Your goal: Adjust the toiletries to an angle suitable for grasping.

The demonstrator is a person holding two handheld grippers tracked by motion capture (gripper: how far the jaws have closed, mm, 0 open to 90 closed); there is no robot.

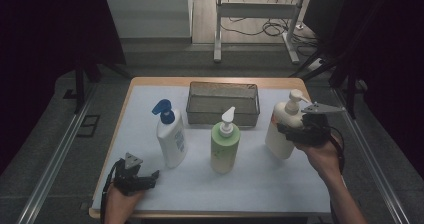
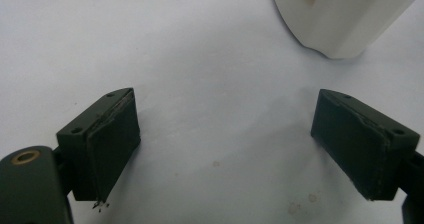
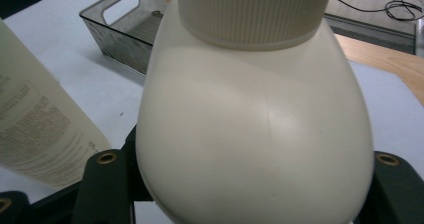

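Left gripper point(image 1: 150, 176) is resting at the near left corner of the table point(image 1: 150, 81) on the pale sheet point(image 1: 260, 179), its jaws standing wide apart with bare sheet between them. Just beyond it the blue-pump bottle point(image 1: 171, 136) is standing upright; its white body is carrying a blue label, print too small to read. Next along, the green bottle point(image 1: 225, 144) with a white pump is standing near the table's middle, label unreadable. Behind these two the mesh basket point(image 1: 223, 115) is sitting toward the far edge. At the right, the cream pump bottle point(image 1: 283, 126) is being gripped at its side by the right gripper point(image 1: 290, 133), jaws clamping either flank of the body below the ribbed collar; the bottle is leaning slightly. In the right gripper view a neighbouring bottle's back label is showing blocks of fine print, not legible.
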